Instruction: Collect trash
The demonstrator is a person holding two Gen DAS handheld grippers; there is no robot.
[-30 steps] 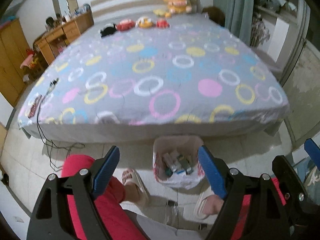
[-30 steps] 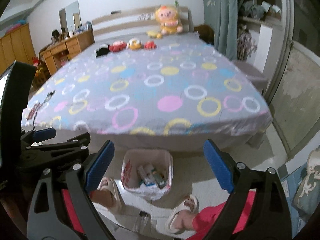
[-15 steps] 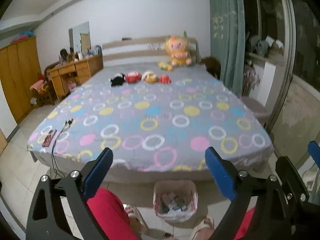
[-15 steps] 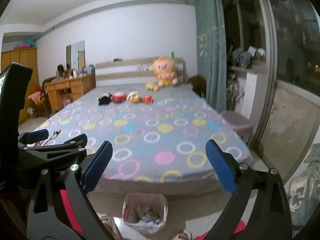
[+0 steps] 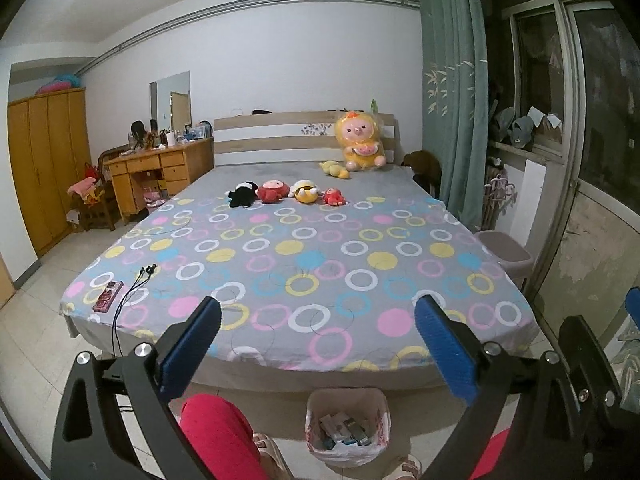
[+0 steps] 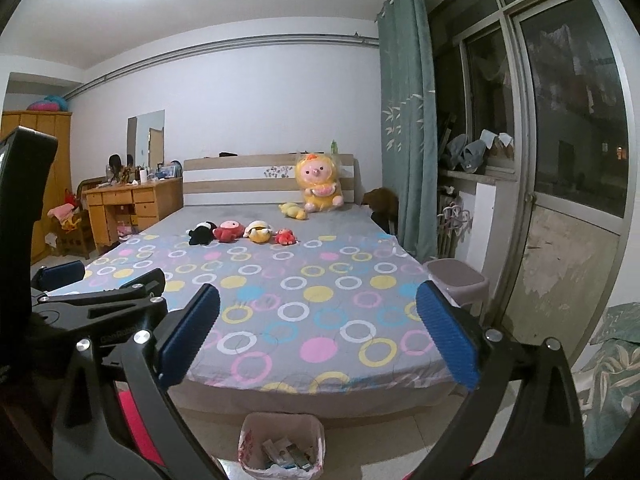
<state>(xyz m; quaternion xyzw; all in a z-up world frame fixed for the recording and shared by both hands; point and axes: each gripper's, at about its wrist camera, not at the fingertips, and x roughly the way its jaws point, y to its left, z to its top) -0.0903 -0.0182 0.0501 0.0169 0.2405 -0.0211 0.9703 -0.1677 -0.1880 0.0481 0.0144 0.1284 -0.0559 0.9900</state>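
We hold the left gripper (image 5: 316, 344) and right gripper (image 6: 318, 334) wide open, empty, above the lined bin (image 5: 347, 400); we should scan the bed (image 5: 304, 256) beyond it carefully for trash.

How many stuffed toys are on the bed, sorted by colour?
Yellow: 3, the big doll, the small toy beside it and one in the row
Red: 2
Black and white: 1
Total: 6
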